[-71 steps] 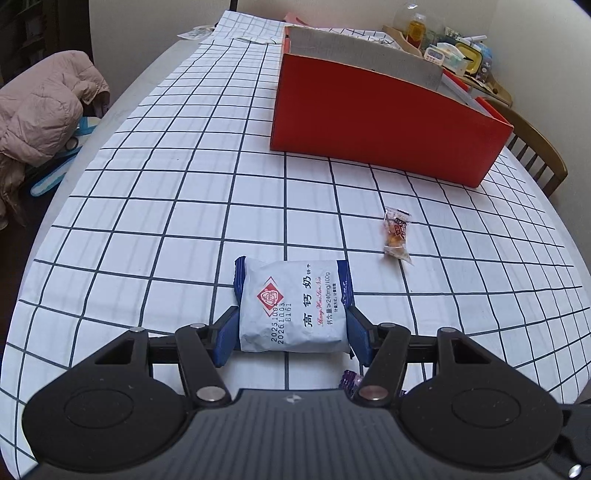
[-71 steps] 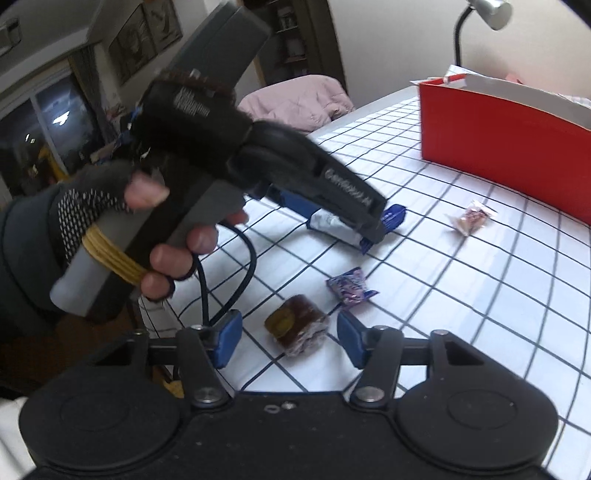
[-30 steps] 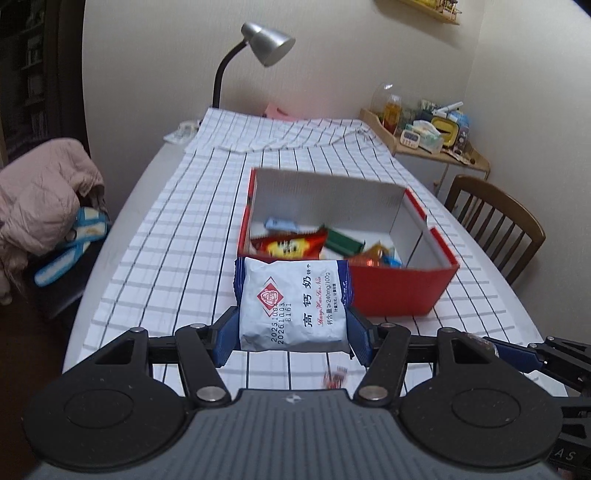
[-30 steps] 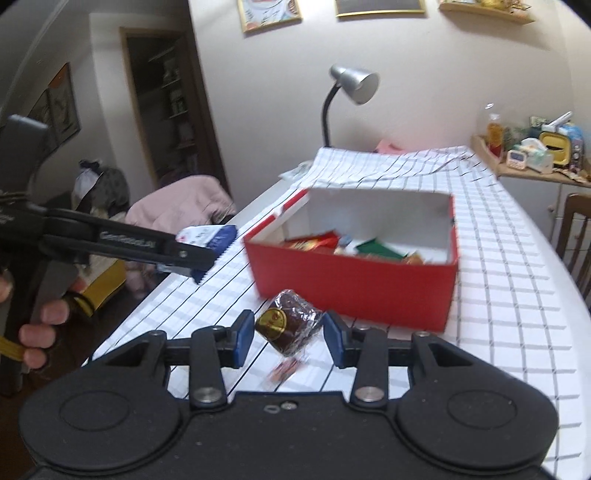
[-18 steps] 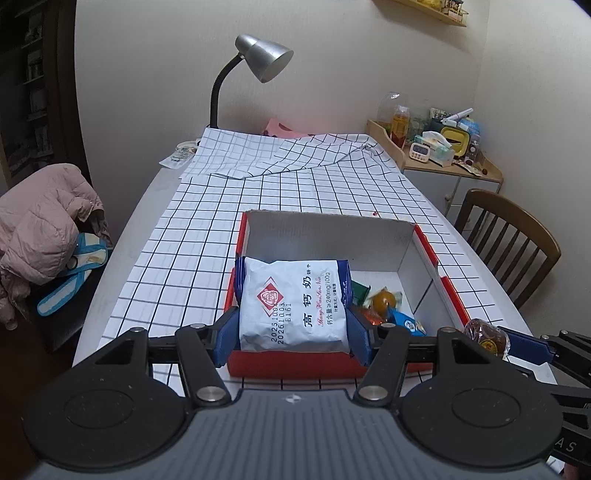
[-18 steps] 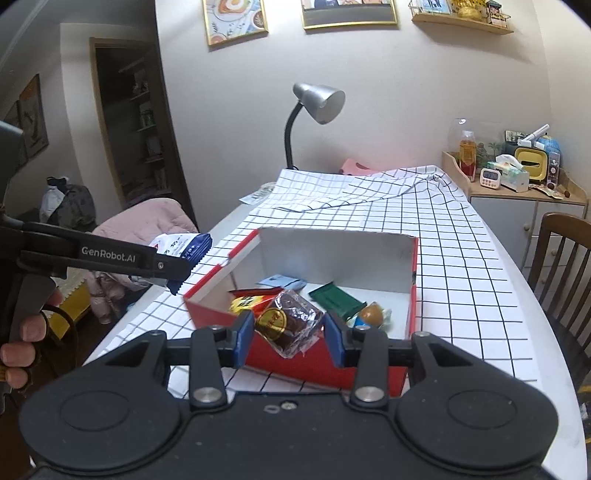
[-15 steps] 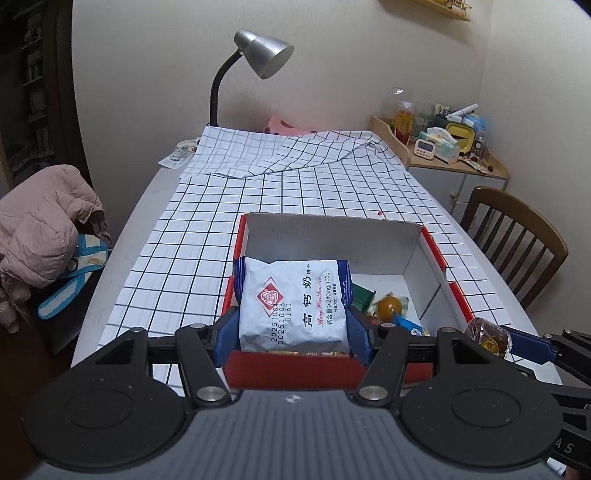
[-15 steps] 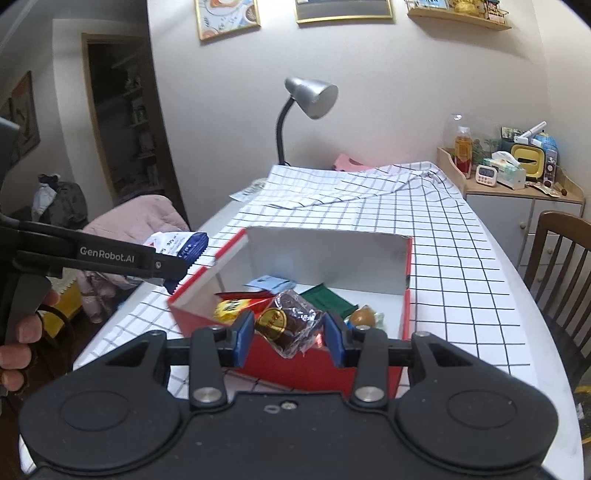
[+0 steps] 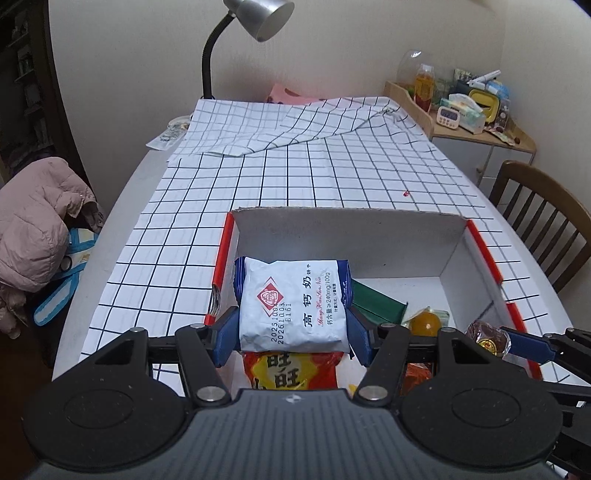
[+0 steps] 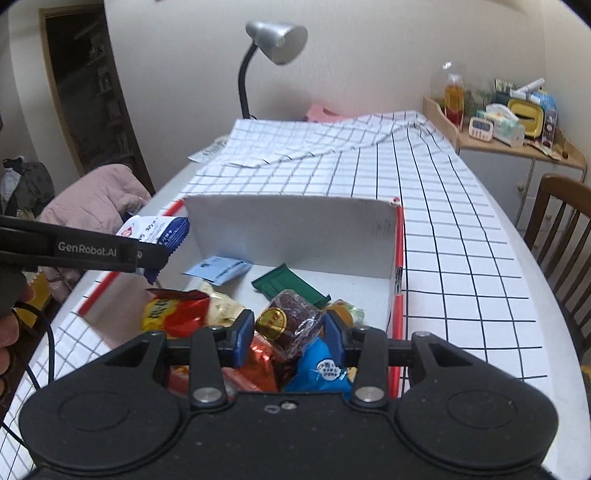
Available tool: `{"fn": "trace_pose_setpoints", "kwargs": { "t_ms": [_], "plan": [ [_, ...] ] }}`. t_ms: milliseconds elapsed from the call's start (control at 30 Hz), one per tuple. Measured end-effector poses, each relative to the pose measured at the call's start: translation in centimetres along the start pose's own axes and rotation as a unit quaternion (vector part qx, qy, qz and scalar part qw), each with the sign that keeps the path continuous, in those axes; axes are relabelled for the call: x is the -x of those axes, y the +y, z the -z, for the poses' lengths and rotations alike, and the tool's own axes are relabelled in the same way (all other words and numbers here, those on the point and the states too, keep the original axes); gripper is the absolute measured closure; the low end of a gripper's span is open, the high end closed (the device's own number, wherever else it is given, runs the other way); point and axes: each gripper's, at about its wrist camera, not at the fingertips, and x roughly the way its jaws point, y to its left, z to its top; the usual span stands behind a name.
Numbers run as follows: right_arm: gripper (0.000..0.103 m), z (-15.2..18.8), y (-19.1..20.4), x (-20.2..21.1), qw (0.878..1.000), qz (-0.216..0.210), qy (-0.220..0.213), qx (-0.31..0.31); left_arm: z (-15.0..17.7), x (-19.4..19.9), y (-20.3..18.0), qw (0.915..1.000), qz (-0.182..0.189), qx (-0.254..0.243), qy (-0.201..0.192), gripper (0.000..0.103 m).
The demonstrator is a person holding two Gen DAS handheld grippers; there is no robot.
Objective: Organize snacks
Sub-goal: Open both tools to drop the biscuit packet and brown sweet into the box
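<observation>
My left gripper (image 9: pixel 293 334) is shut on a white and blue snack packet (image 9: pixel 291 304) and holds it over the left part of the red box (image 9: pixel 221 258). My right gripper (image 10: pixel 290 338) is shut on a brown wrapped cake (image 10: pixel 290 321) with a gold sticker, held over the box's (image 10: pixel 397 295) near right part. The cake also shows in the left wrist view (image 9: pixel 487 338), and the packet in the right wrist view (image 10: pixel 155 229). Inside the box lie a red and yellow bag (image 10: pixel 173 314), a green bar (image 10: pixel 288 286), a light blue packet (image 10: pixel 218 269) and a blue packet (image 10: pixel 319 369).
The box stands on a checked tablecloth (image 9: pixel 314 177). A desk lamp (image 9: pixel 255 22) stands at the table's far end. A wooden chair (image 9: pixel 546 221) and a cluttered side shelf (image 9: pixel 472 110) are to the right. A pink jacket (image 9: pixel 33 218) lies on a seat to the left.
Both grippers have lifted their snacks from the table and moved forward to the box. They now hang lower and closer over its inside.
</observation>
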Motion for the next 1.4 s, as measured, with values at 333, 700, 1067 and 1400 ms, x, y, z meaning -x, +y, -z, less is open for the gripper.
{"fn": "trace_pose_setpoints", "kwargs": {
  "t_ms": [333,700,1067,1400],
  "plan": [
    [0.063,-0.8,0.0,-4.1,0.999,0.015,0.039,0.009,-0.4,-4.3,-0.6,0.9989,-0.009,-0.018,0.042,0.042],
    [0.061,-0.8,0.6,-4.4,0.998,0.029,0.044,0.026,0.0,-5.8,-0.5,0.9976,-0.014,-0.02,0.064,0.041],
    [0.046,-0.5,0.9,-1.5,0.999,0.02,0.026,0.019,0.3,-2.5,-0.3,0.999,0.002,0.0,0.045,0.034],
    [0.028,0.8,1.5,2.9,1.0,0.007,0.006,0.013,2.0,2.3,-0.4,0.9998,0.01,-0.009,0.015,0.034]
  ]
}}
